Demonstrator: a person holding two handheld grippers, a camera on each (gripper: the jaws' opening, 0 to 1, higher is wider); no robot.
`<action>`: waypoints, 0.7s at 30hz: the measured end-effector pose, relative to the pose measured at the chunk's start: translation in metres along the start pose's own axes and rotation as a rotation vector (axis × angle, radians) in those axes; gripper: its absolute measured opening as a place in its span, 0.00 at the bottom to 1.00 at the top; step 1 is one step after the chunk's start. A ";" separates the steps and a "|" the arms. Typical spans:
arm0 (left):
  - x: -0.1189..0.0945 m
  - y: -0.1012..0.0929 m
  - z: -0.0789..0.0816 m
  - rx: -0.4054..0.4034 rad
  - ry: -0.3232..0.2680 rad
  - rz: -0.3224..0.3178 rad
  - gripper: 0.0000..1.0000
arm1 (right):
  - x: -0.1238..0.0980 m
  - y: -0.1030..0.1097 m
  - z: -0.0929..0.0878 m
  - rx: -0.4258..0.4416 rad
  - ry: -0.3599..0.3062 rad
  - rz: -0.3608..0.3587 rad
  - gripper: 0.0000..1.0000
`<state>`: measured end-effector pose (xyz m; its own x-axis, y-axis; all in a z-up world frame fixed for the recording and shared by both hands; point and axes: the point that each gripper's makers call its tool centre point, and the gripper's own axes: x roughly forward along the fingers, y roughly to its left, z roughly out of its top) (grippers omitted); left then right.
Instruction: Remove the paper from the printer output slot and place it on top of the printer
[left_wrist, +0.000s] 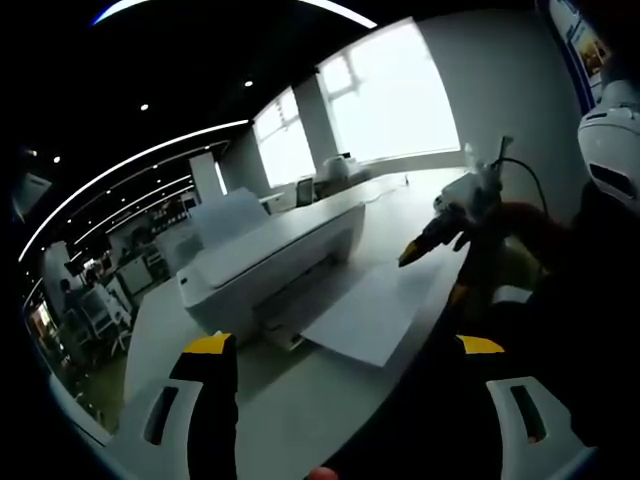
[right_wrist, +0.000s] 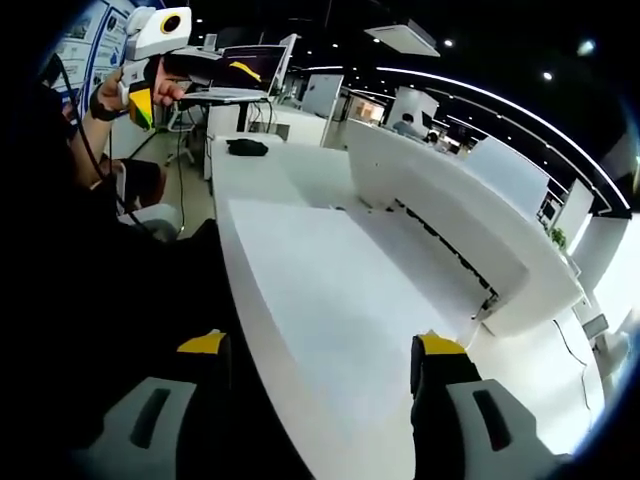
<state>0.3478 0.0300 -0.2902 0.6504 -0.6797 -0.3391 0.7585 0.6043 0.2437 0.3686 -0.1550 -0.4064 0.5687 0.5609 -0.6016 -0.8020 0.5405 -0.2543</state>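
Right tongs (right_wrist: 315, 365) wide open over paper (right_wrist: 320, 290), left tongs (left_wrist: 345, 375) open

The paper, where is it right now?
In the left gripper view, the paper sticks out of the white printer front slot onto the table, just ahead of the right gripper.

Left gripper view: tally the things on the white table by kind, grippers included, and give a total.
Printer: 1
Sheet of paper sticking out of the printer's output slot: 1
Left gripper, fingers apart: 1
Right gripper, coming in from the right above the paper: 1
Total: 4
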 end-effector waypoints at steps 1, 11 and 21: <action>0.000 0.000 0.000 0.000 0.000 0.000 0.90 | 0.000 0.000 0.000 0.000 0.000 0.000 0.68; 0.000 0.000 0.000 -0.001 0.001 0.001 0.90 | 0.002 -0.001 -0.001 0.001 0.001 0.001 0.68; 0.000 0.001 0.000 -0.003 -0.001 0.002 0.90 | 0.003 0.000 0.000 0.000 -0.002 0.006 0.68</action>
<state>0.3484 0.0302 -0.2904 0.6520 -0.6787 -0.3380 0.7571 0.6069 0.2418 0.3706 -0.1530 -0.4084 0.5644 0.5652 -0.6016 -0.8052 0.5375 -0.2504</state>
